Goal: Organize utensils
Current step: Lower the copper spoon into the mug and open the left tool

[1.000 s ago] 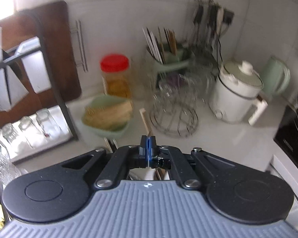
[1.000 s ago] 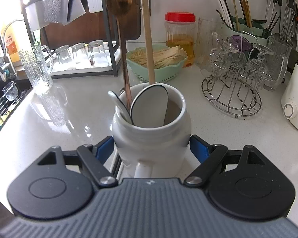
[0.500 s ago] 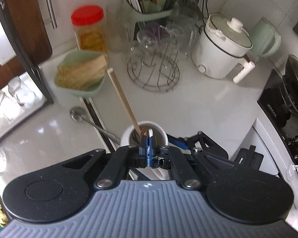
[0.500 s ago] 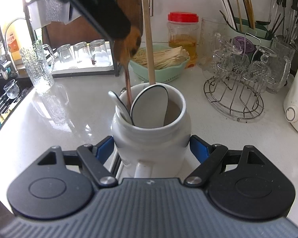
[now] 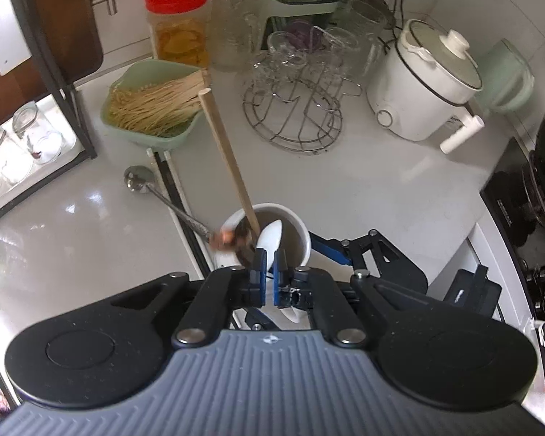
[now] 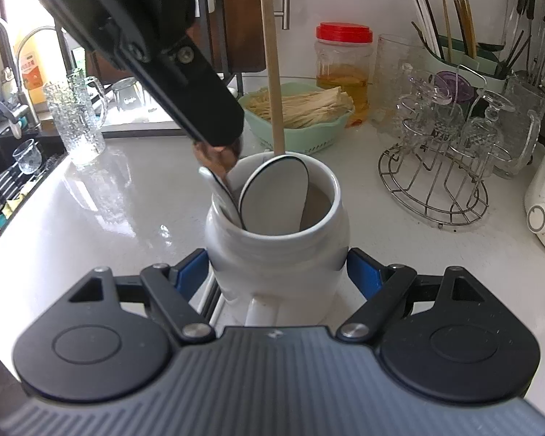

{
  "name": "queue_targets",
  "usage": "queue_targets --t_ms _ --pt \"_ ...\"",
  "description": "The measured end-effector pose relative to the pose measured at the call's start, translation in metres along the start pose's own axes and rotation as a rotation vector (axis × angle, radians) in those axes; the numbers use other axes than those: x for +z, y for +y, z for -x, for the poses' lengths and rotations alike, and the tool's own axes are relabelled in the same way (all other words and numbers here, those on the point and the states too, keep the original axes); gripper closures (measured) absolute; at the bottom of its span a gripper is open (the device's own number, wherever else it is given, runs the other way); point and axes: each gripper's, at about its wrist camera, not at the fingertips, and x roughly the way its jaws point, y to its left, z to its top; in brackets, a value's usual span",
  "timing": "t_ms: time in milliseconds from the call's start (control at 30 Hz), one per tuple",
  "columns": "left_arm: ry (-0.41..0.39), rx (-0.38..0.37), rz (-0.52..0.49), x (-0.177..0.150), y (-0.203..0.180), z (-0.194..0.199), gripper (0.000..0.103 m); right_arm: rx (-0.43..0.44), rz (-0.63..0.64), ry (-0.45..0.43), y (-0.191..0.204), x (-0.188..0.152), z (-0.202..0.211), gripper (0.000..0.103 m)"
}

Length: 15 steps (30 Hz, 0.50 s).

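The right gripper (image 6: pixel 277 272) clamps one white jar (image 6: pixel 276 243) at the bottom centre of the right wrist view, a blue pad against each side of it. The jar stands on the white counter (image 6: pixel 134 218). Inside it are counted four utensils: one long wooden stick (image 6: pixel 274 72) rising to the top centre, one white spoon with a dark rim (image 6: pixel 276 196) leaning in the middle, a second white spoon (image 6: pixel 218 189) against the left rim, and one brown spoon (image 6: pixel 218 158) whose blurred top sits just under the left gripper.

The left gripper (image 5: pixel 268 272) reaches in from the upper left of the right wrist view. In its own view its jaws are opening, a narrow gap between the blue pads, right over the jar's mouth; nothing is pressed between them, and the brown spoon lies just left of them.

On the counter left of the jar lie one metal ladle (image 5: pixel 138 180) and a pair of chopsticks (image 5: pixel 170 185). Toward the upper left is one green bowl (image 5: pixel 152 109) of pale sticks, behind it one red-lidded jar (image 5: pixel 178 25). At upper centre stands one wire glass rack (image 5: pixel 294 112), and at upper right one white cooker (image 5: pixel 421 80).
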Motion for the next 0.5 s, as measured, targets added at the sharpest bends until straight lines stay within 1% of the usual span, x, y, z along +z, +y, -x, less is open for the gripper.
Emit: queue_targets --t_ms 33,67,100,133,267,367,500 --pt "-0.005 0.000 0.013 0.000 0.001 0.000 0.085 0.004 0.002 -0.001 0.000 0.000 0.000 0.017" --pt "-0.015 0.000 0.022 -0.001 0.001 0.001 0.079 0.009 0.004 -0.002 -0.001 0.000 0.000 0.017" --pt "-0.031 -0.002 0.027 -0.002 0.002 0.003 0.068 0.014 0.005 -0.002 -0.002 0.000 0.000 0.018" --pt "-0.050 -0.002 0.034 -0.003 0.002 0.005 0.065 0.018 0.008 -0.003 -0.003 0.000 0.000 0.018" --pt "-0.132 -0.015 0.058 -0.009 0.001 0.017 0.064 0.026 0.024 0.001 -0.003 0.001 0.000 0.017" --pt "-0.207 0.018 0.065 -0.018 0.001 0.028 0.064 0.031 0.024 0.002 -0.003 0.001 0.000 0.017" --pt "-0.307 0.046 0.112 -0.033 0.008 0.046 0.064 0.034 0.025 0.002 -0.004 0.000 0.000 0.018"
